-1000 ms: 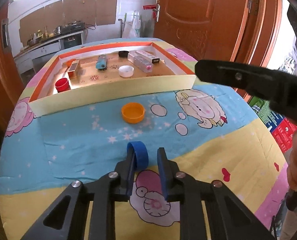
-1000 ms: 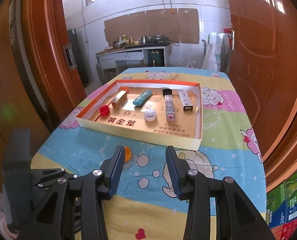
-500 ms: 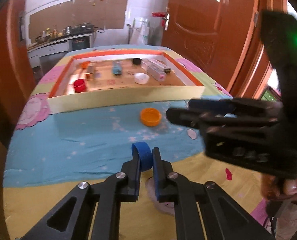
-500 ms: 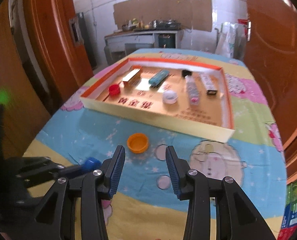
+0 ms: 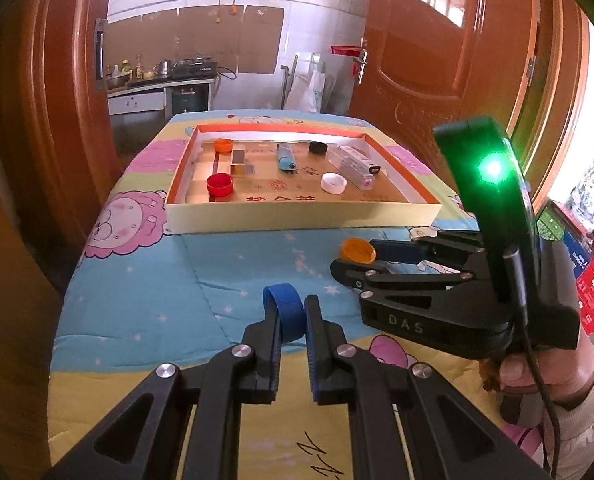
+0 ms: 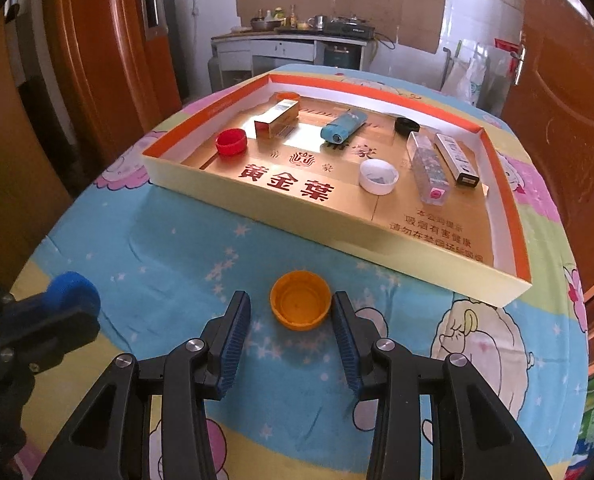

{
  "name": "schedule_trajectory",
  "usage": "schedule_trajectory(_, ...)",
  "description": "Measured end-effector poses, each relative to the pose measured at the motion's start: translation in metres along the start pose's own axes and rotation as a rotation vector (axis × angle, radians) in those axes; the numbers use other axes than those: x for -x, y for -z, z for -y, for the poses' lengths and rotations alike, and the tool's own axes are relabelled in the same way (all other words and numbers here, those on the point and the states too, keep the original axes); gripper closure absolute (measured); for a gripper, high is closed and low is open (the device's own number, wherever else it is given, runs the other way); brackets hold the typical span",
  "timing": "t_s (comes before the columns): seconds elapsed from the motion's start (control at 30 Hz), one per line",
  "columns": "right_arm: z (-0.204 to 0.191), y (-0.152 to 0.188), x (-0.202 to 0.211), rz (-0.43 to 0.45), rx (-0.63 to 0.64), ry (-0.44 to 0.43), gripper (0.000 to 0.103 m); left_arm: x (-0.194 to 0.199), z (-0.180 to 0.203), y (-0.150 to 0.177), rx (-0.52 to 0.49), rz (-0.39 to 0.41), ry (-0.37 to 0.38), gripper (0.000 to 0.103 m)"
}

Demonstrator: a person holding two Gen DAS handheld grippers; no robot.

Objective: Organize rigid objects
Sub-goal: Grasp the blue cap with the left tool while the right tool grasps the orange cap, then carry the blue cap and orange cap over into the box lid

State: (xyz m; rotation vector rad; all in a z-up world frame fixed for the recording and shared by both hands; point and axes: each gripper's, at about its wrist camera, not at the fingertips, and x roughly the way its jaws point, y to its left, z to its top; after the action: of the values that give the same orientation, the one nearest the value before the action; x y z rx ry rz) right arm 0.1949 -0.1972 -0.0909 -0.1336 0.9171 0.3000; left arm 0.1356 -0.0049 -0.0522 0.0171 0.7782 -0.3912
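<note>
A blue bottle cap (image 5: pixel 285 304) stands on edge between the pads of my left gripper (image 5: pixel 291 306), which is shut on it just above the cartoon-print cloth. The same cap (image 6: pixel 71 292) shows at the left of the right wrist view. An orange cap (image 6: pixel 300 305) lies open side up on the cloth in front of the cardboard tray (image 6: pixel 337 236). My right gripper (image 6: pixel 290 301) straddles it and its jaws are closing. A gap still shows at the left pad, and the right pad is almost touching. From the left wrist view the orange cap (image 5: pixel 357 250) sits at the right gripper's tips (image 5: pixel 351 262).
The tray (image 5: pixel 297 218) holds a red cap (image 6: pixel 231 142), a gold box (image 6: pixel 277 118), a blue tube (image 6: pixel 343 126), a black cap (image 6: pixel 406 125), a white cap (image 6: pixel 378 176), and two long boxes (image 6: pixel 441 160). A person's hand (image 5: pixel 529 368) grips the right tool. Wooden doors flank the table.
My left gripper shut on the blue cap and lifted it a little. The right gripper came down and forward over the orange cap, and its jaws have narrowed around it.
</note>
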Motion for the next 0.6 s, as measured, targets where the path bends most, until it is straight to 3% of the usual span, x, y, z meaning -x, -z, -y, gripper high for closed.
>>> schedule_trajectory(0.03,-0.002,0.000,-0.001,0.000,0.012,0.009,0.073,0.001,0.000,0.000,-0.001,0.001,-0.005,0.092)
schedule_trajectory(0.6,-0.002,0.002,0.011,0.040,0.020,0.012,0.073,0.001,0.000,0.001,0.000,0.008,-0.013,0.092)
